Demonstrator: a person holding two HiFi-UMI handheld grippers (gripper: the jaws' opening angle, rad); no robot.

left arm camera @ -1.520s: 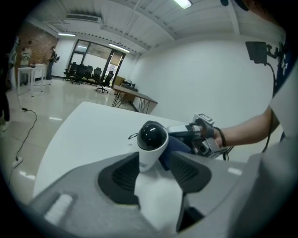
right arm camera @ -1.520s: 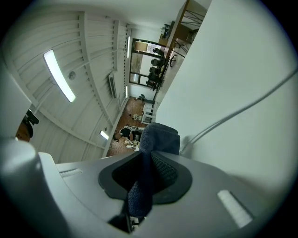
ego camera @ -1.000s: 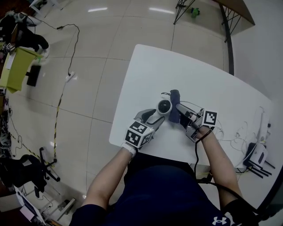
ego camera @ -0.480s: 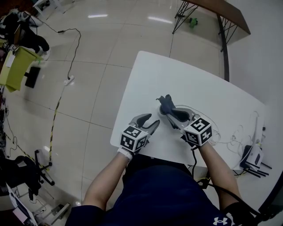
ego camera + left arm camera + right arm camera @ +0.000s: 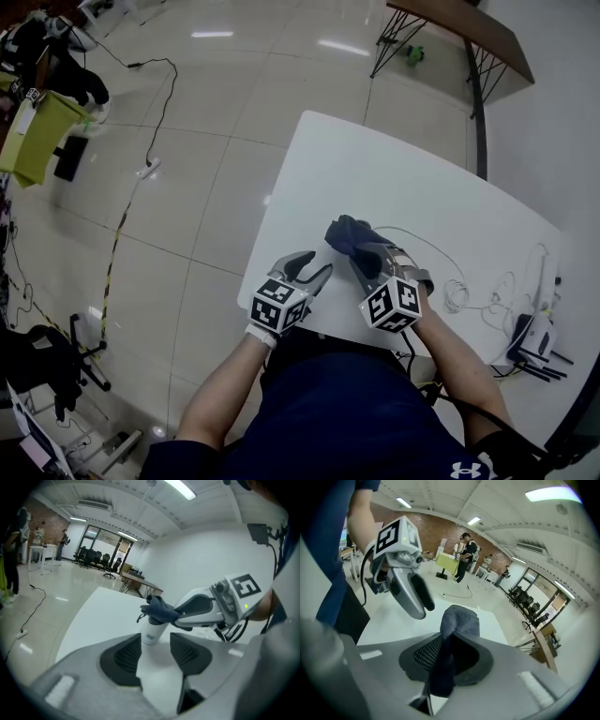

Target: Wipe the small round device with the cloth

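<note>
The small round device (image 5: pixel 151 632), white, stands on the white table (image 5: pixel 412 187). A dark blue cloth (image 5: pixel 161 611) is draped over its top. In the head view the cloth (image 5: pixel 345 232) hides the device. My right gripper (image 5: pixel 361 248) is shut on the cloth (image 5: pixel 459 618) and holds it down on the device from the right. My left gripper (image 5: pixel 314 265) hangs just short of the device near the table's front edge. Its jaws are closing with nothing between the pads (image 5: pixel 124 656), and the device stands beyond the fingertips.
Thin white cables (image 5: pixel 455 292) coil on the table to the right, near a white box with antennas (image 5: pixel 539 336) at the right edge. The table's near edge lies under both grippers. A dark table (image 5: pixel 469 33) and a yellow-green bin (image 5: pixel 37 131) stand on the floor.
The left gripper has drawn back from the device toward the table's near edge. The right gripper has swung left and laid the cloth over the device, which showed bare before.
</note>
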